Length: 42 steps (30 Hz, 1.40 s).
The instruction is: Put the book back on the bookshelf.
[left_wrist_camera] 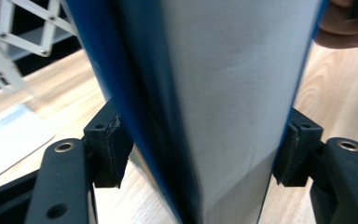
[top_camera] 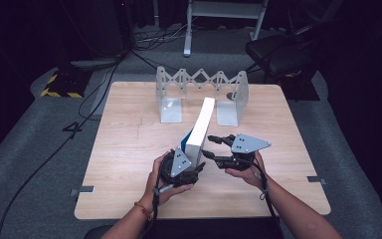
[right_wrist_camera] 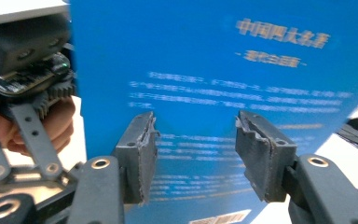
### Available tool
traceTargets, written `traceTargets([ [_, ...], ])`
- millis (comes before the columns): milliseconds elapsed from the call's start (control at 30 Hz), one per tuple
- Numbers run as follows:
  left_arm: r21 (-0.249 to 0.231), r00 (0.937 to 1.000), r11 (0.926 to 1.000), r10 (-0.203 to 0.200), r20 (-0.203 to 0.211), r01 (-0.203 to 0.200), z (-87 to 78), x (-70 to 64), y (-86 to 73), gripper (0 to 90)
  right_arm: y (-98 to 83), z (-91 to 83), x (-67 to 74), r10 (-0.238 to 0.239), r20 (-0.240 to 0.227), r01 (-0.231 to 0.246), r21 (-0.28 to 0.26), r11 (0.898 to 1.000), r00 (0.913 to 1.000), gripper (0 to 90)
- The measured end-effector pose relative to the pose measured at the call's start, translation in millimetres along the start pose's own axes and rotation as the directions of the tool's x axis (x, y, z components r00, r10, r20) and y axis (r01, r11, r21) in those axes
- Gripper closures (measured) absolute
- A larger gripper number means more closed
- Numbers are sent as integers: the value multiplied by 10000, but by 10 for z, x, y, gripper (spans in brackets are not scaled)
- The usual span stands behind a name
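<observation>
Between the two pads of the left tongs [top_camera: 191, 162] stands a thick blue book with white page edges [top_camera: 199, 130], tipped so its far end leans away toward a silver folding metal rack [top_camera: 201, 79] at the back of the pale wooden desk [top_camera: 129, 149]. From the left gripper view, the book [left_wrist_camera: 214, 93] sits with its white page edge facing the camera, and both black pads sit right at its blue covers, one on each side; the left tongs hold the book. The right tongs [top_camera: 214, 147] are just beside the book, on its right side, and both their tips point at the blue cover. From the right gripper view, the blue cover [right_wrist_camera: 242, 79] with pale blurry writing is close in front of the two grey pads [right_wrist_camera: 142, 154], which stand apart with a gap between them and nothing in it, so the right tongs are open. The left hand [top_camera: 166, 186] and the right hand [top_camera: 248, 174] rest low near the front of the desk.
</observation>
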<state>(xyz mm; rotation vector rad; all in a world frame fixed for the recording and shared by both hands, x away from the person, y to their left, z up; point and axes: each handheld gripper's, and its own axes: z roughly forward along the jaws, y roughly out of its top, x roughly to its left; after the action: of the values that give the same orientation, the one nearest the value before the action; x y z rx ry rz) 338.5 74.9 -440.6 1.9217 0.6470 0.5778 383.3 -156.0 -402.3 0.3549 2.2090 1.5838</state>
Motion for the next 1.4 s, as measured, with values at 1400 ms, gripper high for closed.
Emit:
traceTargets([
  [1400,-227,9396,9985,550,3380,-503,-232,319,-112,578,-447,-201,-573,518,-1869,-354,904,9953,9810,336],
])
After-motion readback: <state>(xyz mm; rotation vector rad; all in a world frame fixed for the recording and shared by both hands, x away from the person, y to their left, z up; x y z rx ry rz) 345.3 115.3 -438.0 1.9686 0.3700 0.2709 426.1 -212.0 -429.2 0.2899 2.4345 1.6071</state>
